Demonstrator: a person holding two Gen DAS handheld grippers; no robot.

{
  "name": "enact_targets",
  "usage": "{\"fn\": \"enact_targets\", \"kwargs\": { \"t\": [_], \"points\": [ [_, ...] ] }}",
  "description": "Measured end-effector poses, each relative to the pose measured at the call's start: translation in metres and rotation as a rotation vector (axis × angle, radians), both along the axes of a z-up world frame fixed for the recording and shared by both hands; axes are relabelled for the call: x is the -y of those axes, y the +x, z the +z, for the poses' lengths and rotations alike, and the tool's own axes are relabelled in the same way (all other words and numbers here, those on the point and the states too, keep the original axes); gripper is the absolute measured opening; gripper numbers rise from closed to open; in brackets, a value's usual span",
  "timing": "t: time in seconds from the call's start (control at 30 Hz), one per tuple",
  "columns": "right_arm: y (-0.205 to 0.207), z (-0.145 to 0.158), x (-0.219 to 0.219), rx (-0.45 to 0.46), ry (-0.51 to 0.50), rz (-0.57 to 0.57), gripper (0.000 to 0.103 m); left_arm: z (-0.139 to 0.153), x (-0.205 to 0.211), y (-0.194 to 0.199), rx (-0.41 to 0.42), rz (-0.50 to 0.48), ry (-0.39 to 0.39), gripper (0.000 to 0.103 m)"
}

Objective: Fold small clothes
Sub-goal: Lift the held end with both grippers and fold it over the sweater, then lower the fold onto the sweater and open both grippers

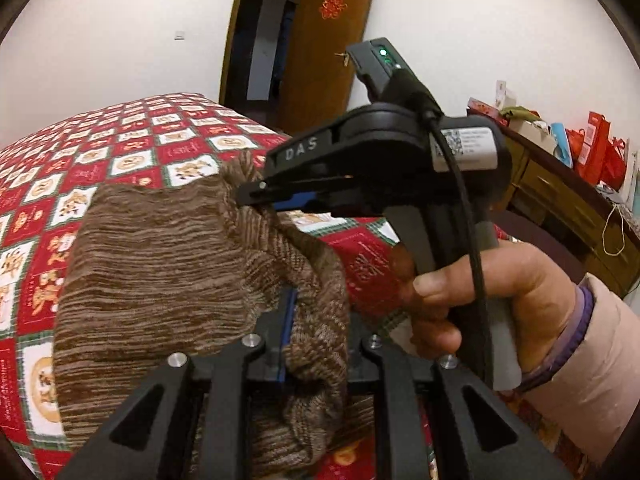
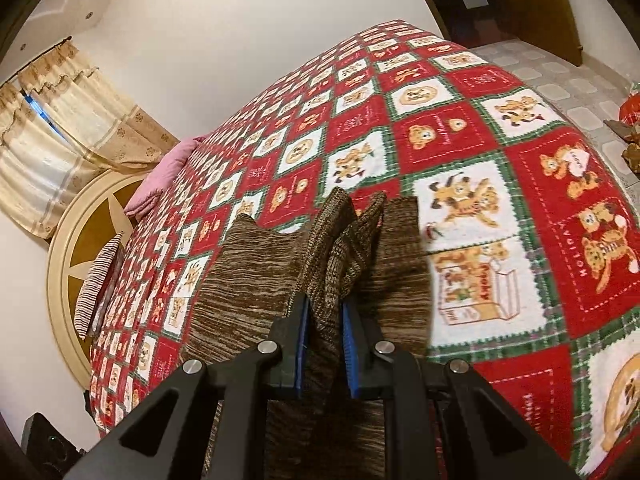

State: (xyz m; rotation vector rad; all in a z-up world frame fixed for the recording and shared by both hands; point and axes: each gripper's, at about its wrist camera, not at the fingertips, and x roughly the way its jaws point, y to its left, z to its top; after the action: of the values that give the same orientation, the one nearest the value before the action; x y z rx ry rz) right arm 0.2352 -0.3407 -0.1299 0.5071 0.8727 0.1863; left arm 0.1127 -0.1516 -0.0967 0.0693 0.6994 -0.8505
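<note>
A brown striped knit garment (image 1: 160,264) hangs in the air above the bed, held by both grippers. My left gripper (image 1: 296,320) is shut on a bunched fold of it; the knit drapes over the fingers and hides most of them. My right gripper (image 1: 256,194) shows in the left wrist view, held by a hand, shut on the garment's upper edge. In the right wrist view the right gripper (image 2: 324,320) pinches a thick ribbed fold of the knit garment (image 2: 248,280) between its blue pads (image 2: 301,344).
The bed carries a red, white and green teddy-bear quilt (image 2: 460,128), also seen in the left wrist view (image 1: 120,152). An open wooden door (image 1: 320,40) is behind. A wooden dresser (image 1: 568,200) with red boxes stands at right. Pillows (image 2: 160,176) lie by the headboard.
</note>
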Motion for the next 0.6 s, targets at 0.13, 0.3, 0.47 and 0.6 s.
{"fn": "enact_targets", "kwargs": {
  "t": [0.13,0.3,0.47,0.6],
  "points": [
    [-0.007,-0.007,0.013,-0.004,-0.004,-0.027,0.012,-0.007,0.009,-0.002,-0.003,-0.023,0.011,0.017],
    [-0.017,-0.023,0.022,-0.019,-0.010,-0.060,0.011,-0.015,0.002,-0.007,-0.032,-0.058,0.016,0.021],
    [-0.035,-0.009,0.021,-0.028,-0.131,-0.118,0.015,-0.010,-0.041,-0.018,-0.018,-0.092,0.014,0.059],
    [-0.071,0.012,0.029,0.014,-0.138,-0.193,0.015,-0.013,-0.085,-0.014,-0.064,-0.045,-0.014,0.064]
  ]
}}
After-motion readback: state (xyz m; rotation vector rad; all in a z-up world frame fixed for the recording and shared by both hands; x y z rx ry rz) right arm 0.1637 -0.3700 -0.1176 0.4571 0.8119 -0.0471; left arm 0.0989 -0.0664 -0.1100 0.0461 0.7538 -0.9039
